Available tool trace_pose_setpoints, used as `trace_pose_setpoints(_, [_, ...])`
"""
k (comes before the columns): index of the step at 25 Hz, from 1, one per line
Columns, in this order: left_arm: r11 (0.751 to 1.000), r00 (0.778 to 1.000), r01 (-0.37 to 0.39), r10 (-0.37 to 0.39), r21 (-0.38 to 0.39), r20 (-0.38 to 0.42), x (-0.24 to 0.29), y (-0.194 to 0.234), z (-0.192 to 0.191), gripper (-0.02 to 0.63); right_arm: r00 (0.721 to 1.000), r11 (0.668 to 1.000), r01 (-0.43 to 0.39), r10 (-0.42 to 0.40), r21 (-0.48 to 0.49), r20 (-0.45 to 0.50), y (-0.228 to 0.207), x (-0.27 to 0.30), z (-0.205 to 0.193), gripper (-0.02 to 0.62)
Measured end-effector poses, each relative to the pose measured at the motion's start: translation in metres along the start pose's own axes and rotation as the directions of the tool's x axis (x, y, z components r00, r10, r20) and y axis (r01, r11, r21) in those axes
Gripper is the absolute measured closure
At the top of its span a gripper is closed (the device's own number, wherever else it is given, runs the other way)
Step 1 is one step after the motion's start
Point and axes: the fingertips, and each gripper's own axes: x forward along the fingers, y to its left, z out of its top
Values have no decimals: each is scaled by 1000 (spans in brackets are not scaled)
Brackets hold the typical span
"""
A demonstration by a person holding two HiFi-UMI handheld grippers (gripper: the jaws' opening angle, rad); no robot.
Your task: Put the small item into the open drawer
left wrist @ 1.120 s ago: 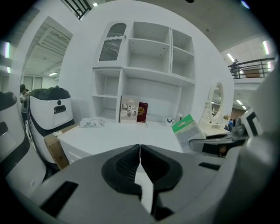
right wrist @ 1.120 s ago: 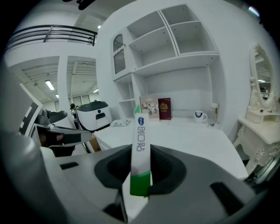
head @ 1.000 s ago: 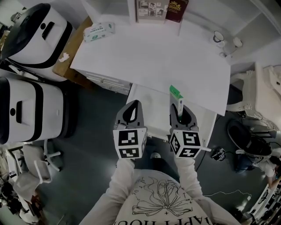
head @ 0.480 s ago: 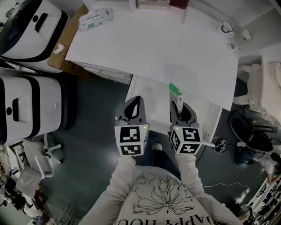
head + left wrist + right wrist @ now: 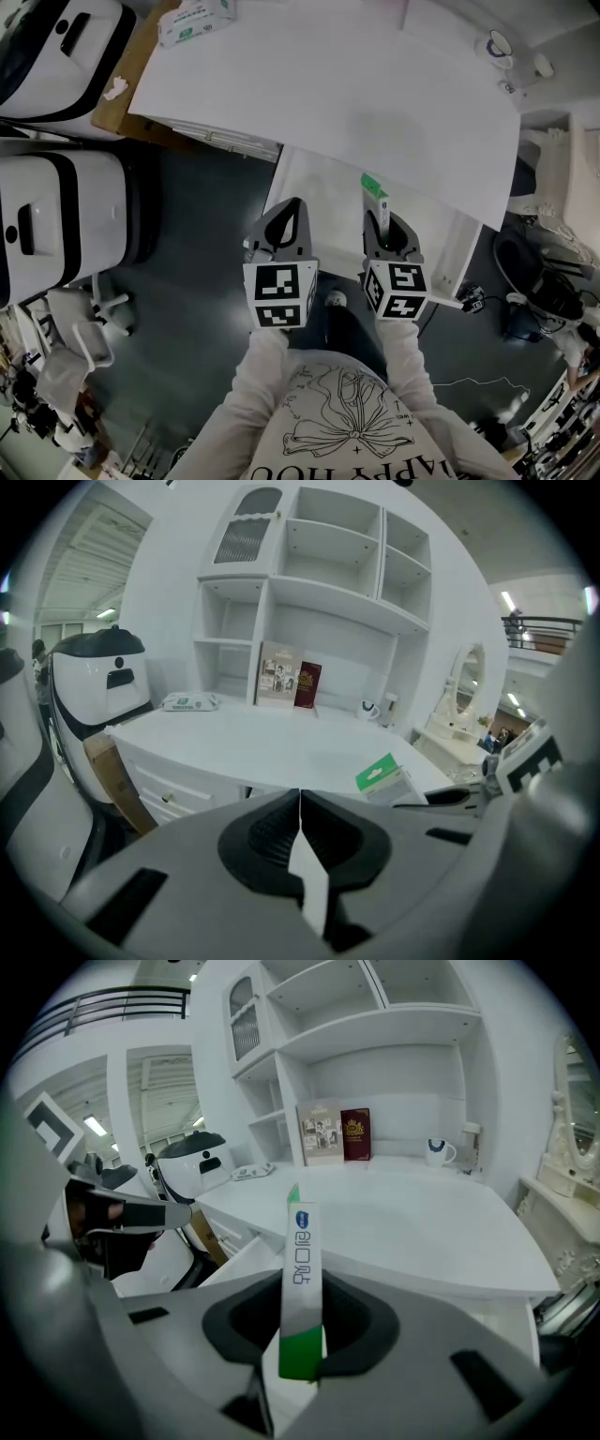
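Well, your right tongs [image 5: 302, 1327] were pinching the slim white-and-green cardboard carton [image 5: 300, 1269] by the end nearer you. Most of its length stuck out past the tips, over the open white drawer [image 5: 314, 197], which lay just ahead of and below both tongs. Your left tongs [image 5: 300, 819] were pressed together with nothing between them, just beside the right pair and level with it.

The main danger, as I judged it, was leverage. Gripped so far back, the long carton could pivot between the pads [image 5: 361, 1321] if its far end brushed the front edge of the white bench [image 5: 356, 84] ahead of the tongs, and then it might twist out sideways. Letting go from too high could make it bounce on the hard drawer bottom. If you released it too close to yourself, it could strike the drawer's near wall and drop to the dark floor [image 5: 206, 216] under the tongs. Squeezing harder to prevent this could dent it, since thin card gives way.

The carton looked light, flat-sided and glossy, with crisp folded edges, green at both ends and a blue mark on its narrow face. Slick faces like that slide easily against dark, rubbery-looking pads. The drawer and bench were smooth, hard, square-cornered white surfaces that offered little friction.
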Motion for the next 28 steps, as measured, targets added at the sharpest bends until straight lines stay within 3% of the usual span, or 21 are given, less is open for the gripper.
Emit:
trace_pose_setpoints(16, [1000, 998, 3, -4, -18, -57, 13, 2, -25, 600, 987, 1000, 11, -11, 1, -161, -19, 41, -60, 506])
trace_pose_setpoints(28, [1000, 996, 12, -13, -19, -83, 22, -3, -35, 600, 973, 1000, 16, -14, 7, -229, -33, 62, -86, 506])
